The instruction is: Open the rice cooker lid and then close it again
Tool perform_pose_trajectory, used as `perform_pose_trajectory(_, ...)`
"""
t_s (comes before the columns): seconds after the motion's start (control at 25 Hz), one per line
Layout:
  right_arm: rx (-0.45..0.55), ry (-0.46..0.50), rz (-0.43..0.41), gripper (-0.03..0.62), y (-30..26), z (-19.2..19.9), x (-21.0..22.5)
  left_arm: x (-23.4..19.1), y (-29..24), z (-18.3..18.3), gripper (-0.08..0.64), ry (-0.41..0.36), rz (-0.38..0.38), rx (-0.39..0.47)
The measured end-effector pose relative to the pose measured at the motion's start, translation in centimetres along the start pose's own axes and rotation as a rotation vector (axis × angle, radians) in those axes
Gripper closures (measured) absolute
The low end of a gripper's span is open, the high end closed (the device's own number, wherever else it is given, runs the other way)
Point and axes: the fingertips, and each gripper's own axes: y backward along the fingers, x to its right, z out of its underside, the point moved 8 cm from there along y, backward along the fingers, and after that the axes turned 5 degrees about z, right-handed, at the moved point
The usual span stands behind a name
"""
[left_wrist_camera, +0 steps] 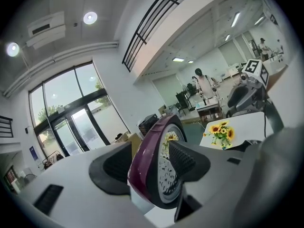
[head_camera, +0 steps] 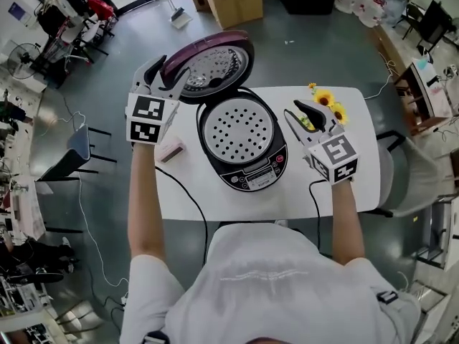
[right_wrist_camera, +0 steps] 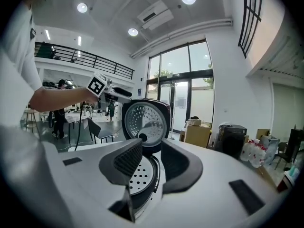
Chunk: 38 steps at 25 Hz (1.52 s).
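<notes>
Lid (head_camera: 215,63) stands open at the worktop's (head_camera: 188,186) far edge.
Left claw (head_camera: 169,73) straddles its rim, spread wide without pinching, placed to swing it shut; right claw (head_camera: 309,117) hangs half-open, empty.

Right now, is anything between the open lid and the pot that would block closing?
Nothing visible does. The rice cooker's perforated tray lies bare below the lid; the right gripper hangs to its right, and the left gripper's jaws straddle the lid's rim.
</notes>
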Motion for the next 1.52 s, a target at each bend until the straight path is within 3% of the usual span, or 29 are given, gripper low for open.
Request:
perform_pose_trajectory(0.36, -0.026, -0.032, 0.053, 0.453, -1.2, 0.7, 0.3, -2.0, -2.3, -0.4, 0.295, 0.029, 0.101, 0.052)
perform_pose_trajectory(0.84, -0.074, -0.059, 0.087, 0.454, -1.7, 2.0, -0.2, -2.1, -3.7, 1.3, 0.296, 0.072, 0.242, 0.049)
perform_pose_trajectory(1.52, -0.083, -0.03, 0.061, 0.454, 0.3, 1.8, -0.6, 0.7, -1.6, 0.6, 0.296, 0.086, 0.224, 0.054)
